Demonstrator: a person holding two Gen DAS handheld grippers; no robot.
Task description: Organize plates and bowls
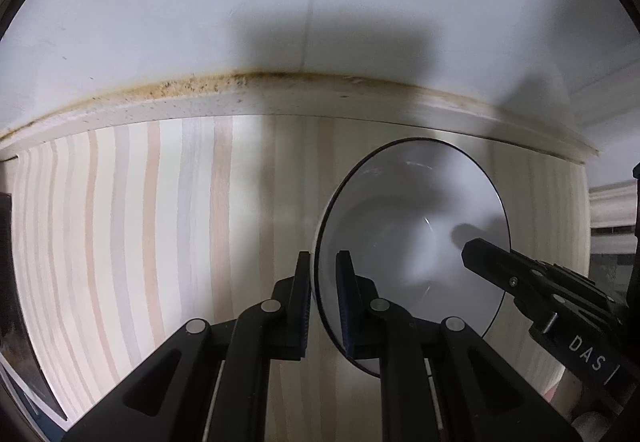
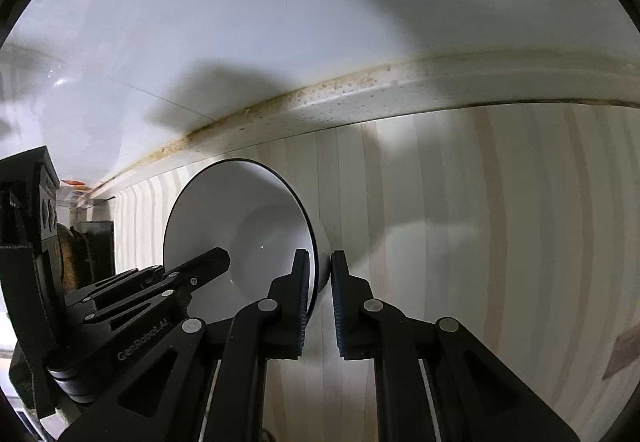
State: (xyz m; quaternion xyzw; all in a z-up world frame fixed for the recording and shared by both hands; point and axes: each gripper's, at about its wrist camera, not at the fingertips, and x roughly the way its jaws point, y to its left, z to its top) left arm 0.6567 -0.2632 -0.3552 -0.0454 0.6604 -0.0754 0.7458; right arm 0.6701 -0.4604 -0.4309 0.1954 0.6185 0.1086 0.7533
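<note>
A white bowl (image 1: 412, 242) on the striped counter (image 1: 160, 222) is clamped at opposite rims — by the left gripper (image 1: 324, 274) and the right gripper (image 2: 320, 274), both closed tight.

White bowl (image 2: 240, 226) with dark rim on striped countertop (image 2: 500, 222), right gripper (image 2: 320, 266) clamped on the bowl's right rim, one finger inside and one outside, left gripper (image 2: 212, 262) reaching over the opposite rim, stained backsplash edge (image 2: 360, 90) behind, white wall (image 2: 280, 2) above
</note>
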